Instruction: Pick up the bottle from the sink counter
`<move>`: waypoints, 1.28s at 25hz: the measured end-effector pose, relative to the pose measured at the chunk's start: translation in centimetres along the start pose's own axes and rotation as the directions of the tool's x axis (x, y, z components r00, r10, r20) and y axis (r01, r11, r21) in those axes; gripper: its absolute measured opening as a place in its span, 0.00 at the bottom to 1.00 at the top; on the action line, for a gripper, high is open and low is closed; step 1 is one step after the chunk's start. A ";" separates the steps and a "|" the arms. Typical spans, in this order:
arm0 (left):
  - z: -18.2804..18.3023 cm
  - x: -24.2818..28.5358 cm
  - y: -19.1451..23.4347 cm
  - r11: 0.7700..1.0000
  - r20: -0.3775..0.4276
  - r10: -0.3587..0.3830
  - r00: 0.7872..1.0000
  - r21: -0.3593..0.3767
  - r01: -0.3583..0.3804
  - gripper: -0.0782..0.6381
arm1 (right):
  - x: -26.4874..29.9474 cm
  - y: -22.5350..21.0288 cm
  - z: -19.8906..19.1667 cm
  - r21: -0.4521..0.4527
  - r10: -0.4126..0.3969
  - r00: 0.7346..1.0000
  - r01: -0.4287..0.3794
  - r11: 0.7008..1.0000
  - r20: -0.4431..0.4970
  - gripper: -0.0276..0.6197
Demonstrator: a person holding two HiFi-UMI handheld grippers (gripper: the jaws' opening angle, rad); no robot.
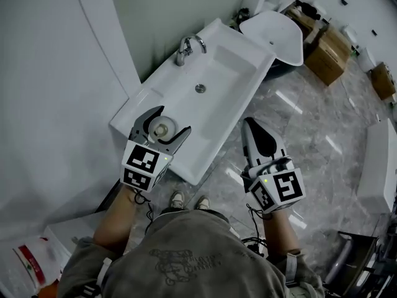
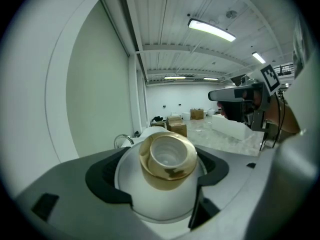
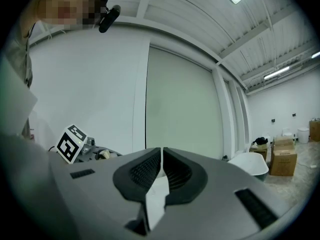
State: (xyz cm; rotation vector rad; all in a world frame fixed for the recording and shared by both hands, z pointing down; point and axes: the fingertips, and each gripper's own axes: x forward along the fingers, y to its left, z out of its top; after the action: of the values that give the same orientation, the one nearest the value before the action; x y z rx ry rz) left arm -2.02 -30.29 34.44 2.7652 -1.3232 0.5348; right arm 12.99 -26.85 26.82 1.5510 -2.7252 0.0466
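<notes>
A white bottle (image 1: 162,130) with a gold collar round its neck sits between the jaws of my left gripper (image 1: 160,131), which is shut on it above the near left end of the white sink counter (image 1: 133,113). In the left gripper view the bottle (image 2: 165,179) fills the space between the two dark pads, its gold neck pointing at the camera. My right gripper (image 1: 257,132) hangs to the right of the counter over the floor, shut with nothing in it. The right gripper view shows my right gripper (image 3: 162,173) with its ribbed pads pressed together.
The basin has a chrome tap (image 1: 184,48) at its back and a drain (image 1: 200,88) in the middle. A white tub (image 1: 277,35) stands beyond the counter, cardboard boxes (image 1: 327,54) behind it. A white wall panel (image 1: 56,73) runs along the left. Marble floor (image 1: 310,135) lies to the right.
</notes>
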 end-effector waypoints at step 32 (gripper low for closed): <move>-1.6 -3.3 -2.5 0.999 0.015 -0.005 1.000 -0.034 0.006 0.60 | -4.5 0.3 -4.6 -0.101 -0.078 0.989 0.065 0.993 -0.129 0.10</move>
State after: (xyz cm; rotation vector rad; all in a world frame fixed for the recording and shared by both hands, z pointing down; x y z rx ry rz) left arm -2.50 -25.97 35.25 2.7500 -1.3146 0.4881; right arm 14.97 -22.69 31.33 1.5590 -2.5297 0.0171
